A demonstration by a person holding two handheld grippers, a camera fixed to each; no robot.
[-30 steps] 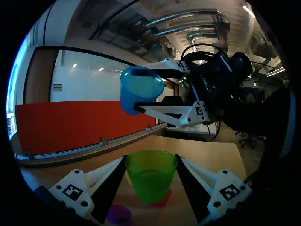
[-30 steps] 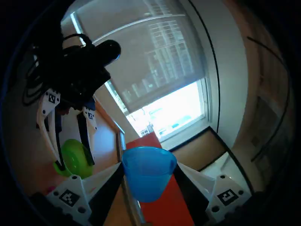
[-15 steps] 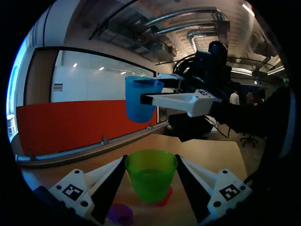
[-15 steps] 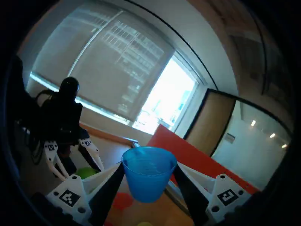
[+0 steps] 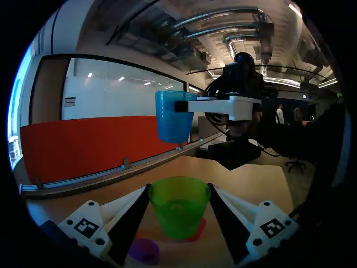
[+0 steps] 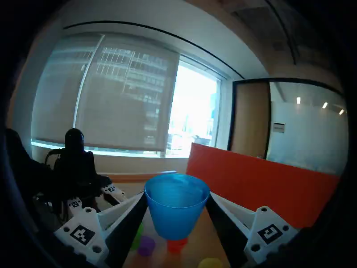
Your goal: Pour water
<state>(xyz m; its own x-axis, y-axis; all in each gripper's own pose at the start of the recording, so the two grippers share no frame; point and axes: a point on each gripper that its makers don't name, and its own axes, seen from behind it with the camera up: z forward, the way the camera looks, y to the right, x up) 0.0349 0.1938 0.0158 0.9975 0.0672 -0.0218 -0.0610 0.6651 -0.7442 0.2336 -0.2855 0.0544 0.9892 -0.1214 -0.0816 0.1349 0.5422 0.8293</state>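
A green cup (image 5: 179, 207) stands upright between the fingers of my left gripper (image 5: 178, 187), which is shut on it just above the wooden table (image 5: 250, 178). It appears to hold some liquid. Higher up and farther off, a blue cup (image 5: 173, 115) hangs upright, with my right gripper (image 5: 180, 106) shut on it and seen side-on. In the right gripper view the blue cup (image 6: 176, 212) sits between both fingers of my right gripper (image 6: 176, 194). The left gripper (image 6: 91, 198) shows low at the far left with a dark camera mount above it.
A purple cup (image 5: 143, 250) and a red one (image 5: 196, 228) sit on the table under the green cup. Purple (image 6: 146, 245), red (image 6: 177, 244) and yellow (image 6: 209, 263) cups lie below the blue cup. An orange wall panel (image 5: 89, 143) runs behind the table.
The blue cup has swung from lying tipped toward the green cup back to upright, as my right gripper rolled level. The left gripper and green cup stayed still.
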